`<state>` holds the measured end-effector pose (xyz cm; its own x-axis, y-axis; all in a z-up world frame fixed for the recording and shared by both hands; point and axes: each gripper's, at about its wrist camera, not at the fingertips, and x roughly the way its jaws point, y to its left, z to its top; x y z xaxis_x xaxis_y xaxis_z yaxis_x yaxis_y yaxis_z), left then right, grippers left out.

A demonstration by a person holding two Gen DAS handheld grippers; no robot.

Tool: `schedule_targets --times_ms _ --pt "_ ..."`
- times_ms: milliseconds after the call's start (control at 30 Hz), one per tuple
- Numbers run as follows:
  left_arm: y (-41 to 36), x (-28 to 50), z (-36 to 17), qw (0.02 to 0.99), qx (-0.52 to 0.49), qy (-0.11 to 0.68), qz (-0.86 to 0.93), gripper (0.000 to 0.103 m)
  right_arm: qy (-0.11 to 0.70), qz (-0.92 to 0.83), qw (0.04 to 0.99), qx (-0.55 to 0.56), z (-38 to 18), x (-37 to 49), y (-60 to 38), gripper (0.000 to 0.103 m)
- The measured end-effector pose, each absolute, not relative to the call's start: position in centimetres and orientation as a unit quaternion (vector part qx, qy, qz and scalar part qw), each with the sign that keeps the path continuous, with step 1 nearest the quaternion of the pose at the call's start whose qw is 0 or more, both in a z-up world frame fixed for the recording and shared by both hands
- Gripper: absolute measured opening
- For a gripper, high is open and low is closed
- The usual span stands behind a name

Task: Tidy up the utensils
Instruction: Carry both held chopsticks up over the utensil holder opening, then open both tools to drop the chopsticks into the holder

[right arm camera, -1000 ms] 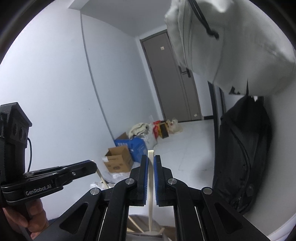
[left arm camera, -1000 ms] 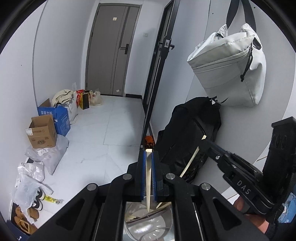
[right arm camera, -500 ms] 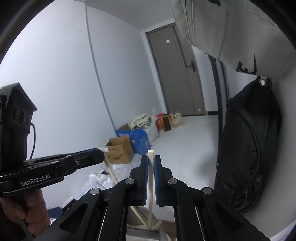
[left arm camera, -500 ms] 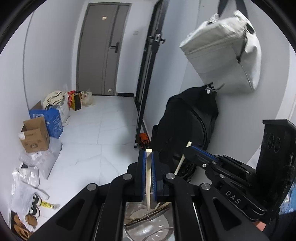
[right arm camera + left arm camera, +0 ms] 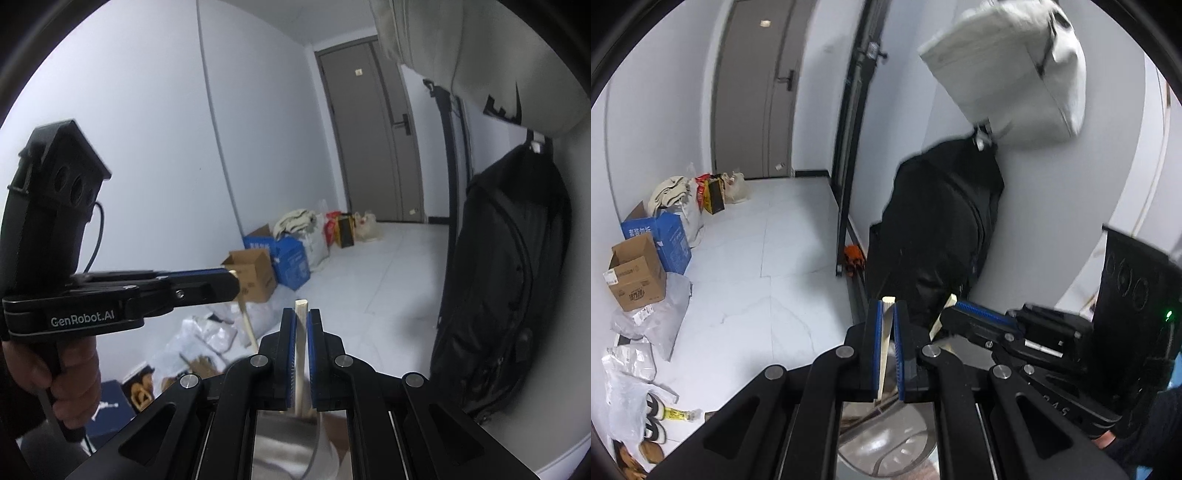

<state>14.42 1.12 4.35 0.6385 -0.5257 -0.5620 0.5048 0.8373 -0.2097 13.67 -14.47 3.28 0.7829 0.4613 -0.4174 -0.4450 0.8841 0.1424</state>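
Note:
My left gripper is shut on a pale wooden chopstick that stands upright between its blue pads. Its lower end reaches down to a shiny metal utensil holder just below. In the same view my right gripper comes in from the right, shut on a second chopstick. The right wrist view shows that gripper shut on its upright chopstick over the metal holder. The left gripper is at the left there, held by a hand, with its chopstick slanting down.
A black backpack leans on the wall to the right under a hanging white bag. Cardboard boxes, plastic bags and shoes line the left wall. White floor tiles run to a grey door.
Both grippers have sunk with their chopsticks toward the metal holder, and each has rolled a little. The two grippers now sit closer together.

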Motion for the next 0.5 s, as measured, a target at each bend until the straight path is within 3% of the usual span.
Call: schedule_targets --times_ms 267,333,400,467,500 --pt "1.3 14.2 4.5 0.889 -0.028 0.344 -0.302 0.004 0.241 0.255 0.936 0.022 2.9 13.3 -14.8 0.006" --pt "1.6 14.1 5.0 0.89 -0.035 0.346 -0.294 0.013 0.245 0.259 0.934 0.036 2.9 13.1 -15.2 0.014" --pt "2.0 13.7 5.2 0.893 -0.043 0.34 -0.291 0.022 0.247 0.25 0.935 0.047 3.1 12.8 -15.9 0.044" --pt "2.4 13.3 5.6 0.896 -0.053 0.337 -0.286 0.045 0.24 0.245 0.937 0.061 3.1 12.0 -16.7 0.053" --pt "2.6 13.0 5.7 0.899 -0.059 0.331 -0.279 0.047 0.238 0.241 0.938 0.068 3.1 11.6 -17.1 0.053"
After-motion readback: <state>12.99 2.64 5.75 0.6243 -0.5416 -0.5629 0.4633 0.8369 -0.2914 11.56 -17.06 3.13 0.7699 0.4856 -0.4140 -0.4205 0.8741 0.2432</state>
